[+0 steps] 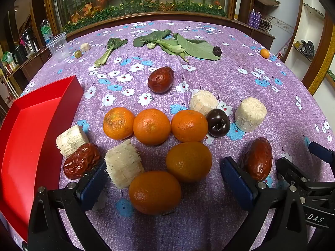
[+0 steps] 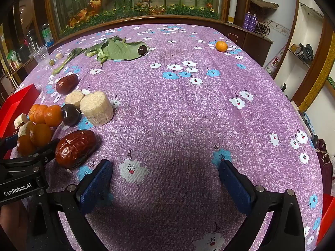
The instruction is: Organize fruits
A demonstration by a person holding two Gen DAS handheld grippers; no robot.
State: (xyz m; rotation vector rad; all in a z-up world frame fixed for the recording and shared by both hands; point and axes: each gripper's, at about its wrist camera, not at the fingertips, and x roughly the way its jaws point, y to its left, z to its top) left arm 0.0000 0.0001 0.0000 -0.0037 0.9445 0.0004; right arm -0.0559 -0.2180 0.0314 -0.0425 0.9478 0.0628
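The left gripper (image 1: 163,179) has its blue pads spread wide and clamps nothing; between them, unheld on the cloth, lie the nearest mandarin (image 1: 155,192), a second mandarin (image 1: 188,161) touching it, and a cut sugarcane piece (image 1: 124,164) resting against the left pad. The right gripper (image 2: 165,179) is likewise spread apart with nothing in it, hovering over bare purple tablecloth (image 2: 188,108); its fingers also show at the right edge of the left wrist view. Just beside the left gripper's right pad lies a red date (image 1: 258,159), and a wrinkled date (image 1: 81,160) sits touching another cane piece (image 1: 72,140) near the tray. Beyond, three mandarins stand in a row (image 1: 151,126), with a dark plum (image 1: 218,122) between two more cane stubs (image 1: 250,114) and a third date (image 1: 160,80) farther back. The red tray (image 1: 27,138) at left shows no fruit in the portion visible. At the far side remain leafy greens (image 1: 188,46), a second plum (image 1: 217,50), a small green fruit (image 1: 78,54), a plastic cup (image 1: 58,46), and a lone mandarin (image 2: 221,46) well apart. Assessment: fruits are partly gathered by kind near the tray, yet none appears to have been placed in it; the sorting seems at an early stage, with the outlying pieces uncollected.
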